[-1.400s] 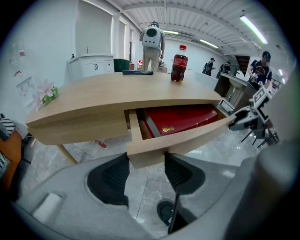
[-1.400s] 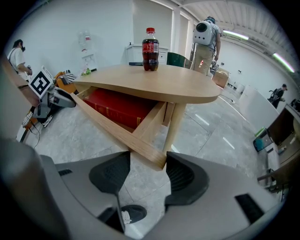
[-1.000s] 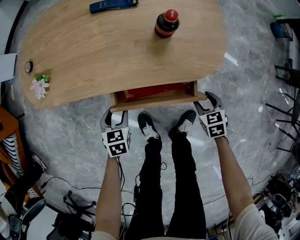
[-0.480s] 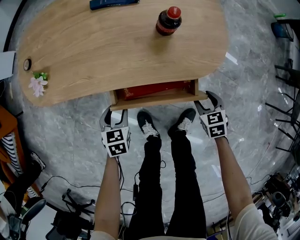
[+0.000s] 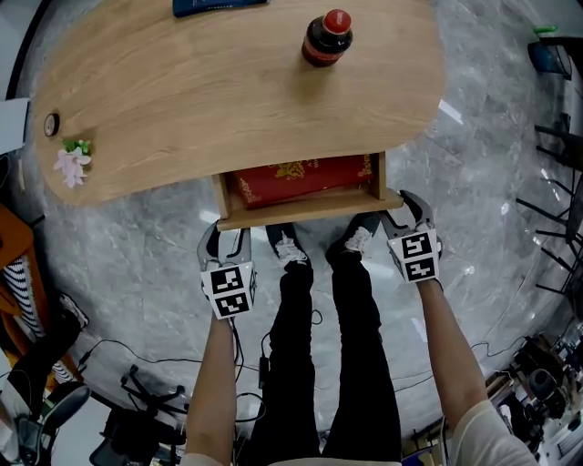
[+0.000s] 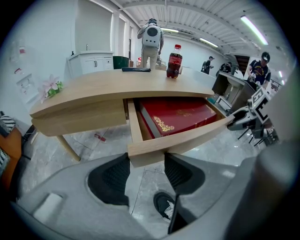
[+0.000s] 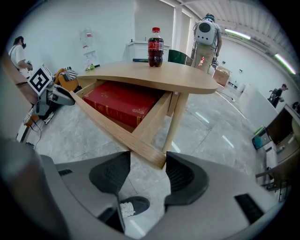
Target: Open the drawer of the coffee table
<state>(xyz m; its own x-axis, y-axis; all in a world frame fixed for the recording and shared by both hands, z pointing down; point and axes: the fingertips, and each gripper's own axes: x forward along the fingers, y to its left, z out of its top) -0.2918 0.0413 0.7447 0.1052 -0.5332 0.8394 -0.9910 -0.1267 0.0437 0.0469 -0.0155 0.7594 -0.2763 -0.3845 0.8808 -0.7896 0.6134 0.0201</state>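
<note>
The wooden coffee table (image 5: 228, 100) has its drawer pulled partly out toward me. A red box with gold print (image 5: 301, 177) lies inside. My left gripper (image 5: 225, 238) is closed on the left end of the drawer front (image 5: 310, 207). My right gripper (image 5: 401, 207) is closed on its right end. In the left gripper view, the left gripper (image 6: 146, 161) has the drawer front's (image 6: 187, 140) corner between its dark pads. In the right gripper view, the drawer front's (image 7: 112, 129) other corner sits in the right gripper (image 7: 148, 161). The red box (image 6: 178, 115) (image 7: 122, 101) shows in both views.
On the tabletop stand a cola bottle (image 5: 326, 38), a dark flat object (image 5: 219, 7) at the far edge and a small flower (image 5: 75, 164) at the left. My shoes (image 5: 287, 246) are on the marble floor just under the drawer. Cables (image 5: 137, 382) lie behind me and dark stands (image 5: 556, 136) are at the right.
The drawer has slid out toward me, and both grippers came back with its front. Much more of the red box shows now.
</note>
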